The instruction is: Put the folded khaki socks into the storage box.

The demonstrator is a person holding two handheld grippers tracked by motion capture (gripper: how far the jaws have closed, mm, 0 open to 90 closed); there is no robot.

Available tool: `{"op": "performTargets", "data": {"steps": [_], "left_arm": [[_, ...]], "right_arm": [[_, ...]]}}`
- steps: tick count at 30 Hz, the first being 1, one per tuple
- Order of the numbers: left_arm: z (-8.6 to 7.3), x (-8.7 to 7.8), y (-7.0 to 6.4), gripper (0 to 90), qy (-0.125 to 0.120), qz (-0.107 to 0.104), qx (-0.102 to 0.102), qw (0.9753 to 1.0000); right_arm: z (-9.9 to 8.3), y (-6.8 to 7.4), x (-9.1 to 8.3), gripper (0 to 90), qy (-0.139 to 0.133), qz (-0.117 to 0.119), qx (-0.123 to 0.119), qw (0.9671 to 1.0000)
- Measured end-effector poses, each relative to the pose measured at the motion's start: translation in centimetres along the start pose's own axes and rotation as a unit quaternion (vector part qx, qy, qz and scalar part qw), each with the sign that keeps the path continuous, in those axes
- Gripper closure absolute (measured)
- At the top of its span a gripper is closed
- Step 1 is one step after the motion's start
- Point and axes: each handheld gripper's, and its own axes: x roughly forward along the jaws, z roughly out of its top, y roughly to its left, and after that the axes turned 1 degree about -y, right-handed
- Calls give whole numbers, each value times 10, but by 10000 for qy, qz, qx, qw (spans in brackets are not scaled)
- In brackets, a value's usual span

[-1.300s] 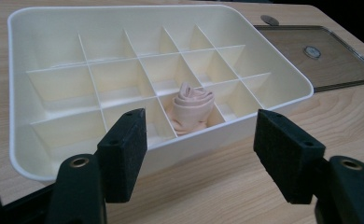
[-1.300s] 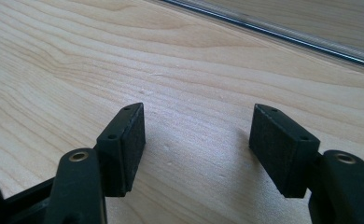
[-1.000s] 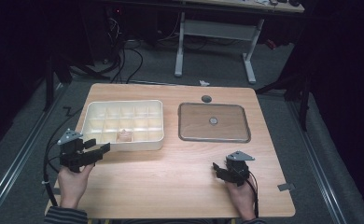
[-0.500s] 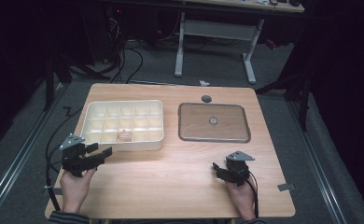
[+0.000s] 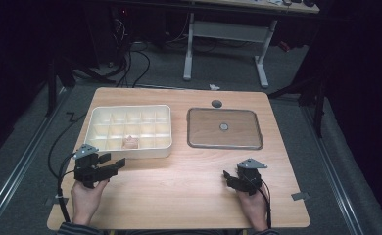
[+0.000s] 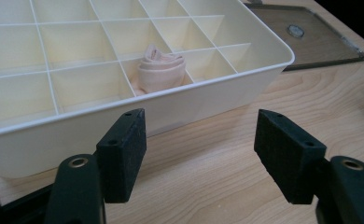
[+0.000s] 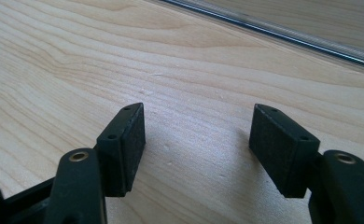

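A cream compartment box [image 5: 101, 113] stands on the left half of the wooden table [image 5: 179, 166]. One front compartment holds a rolled pale pink cloth [image 5: 129, 142] [image 6: 160, 70]. My left gripper [image 5: 114, 164] [image 6: 199, 158] hovers just in front of the box's near wall [image 6: 208, 100], open, nothing between its jaws. My right gripper [image 5: 228, 177] [image 7: 198, 149] rests low over bare wood near the table's front right, open and empty. A flat brown tray-like lid [image 5: 224, 128] [image 6: 311, 39] with a small round knob [image 5: 224, 127] lies right of the box.
A small dark round disc [image 5: 216, 104] sits on the table behind the lid. Cables trail from both grippers off the front edge. Beyond the table stand a white desk frame [image 5: 228, 44] and floor cables.
My left gripper has drawn back toward the table's front edge, away from the box. The right gripper has stayed in place.
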Motion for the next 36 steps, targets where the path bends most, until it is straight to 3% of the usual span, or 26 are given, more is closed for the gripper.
{"op": "performTargets", "data": {"steps": [28, 36], "left_arm": [[-19, 24, -17, 338, 211, -367, 27, 9991], [-23, 31, -22, 339, 253, -347, 64, 9991]], "right_arm": [[0, 0, 0, 360, 1, 0, -3, 10000], [0, 0, 0, 360, 0, 2, -1, 10000]]}}
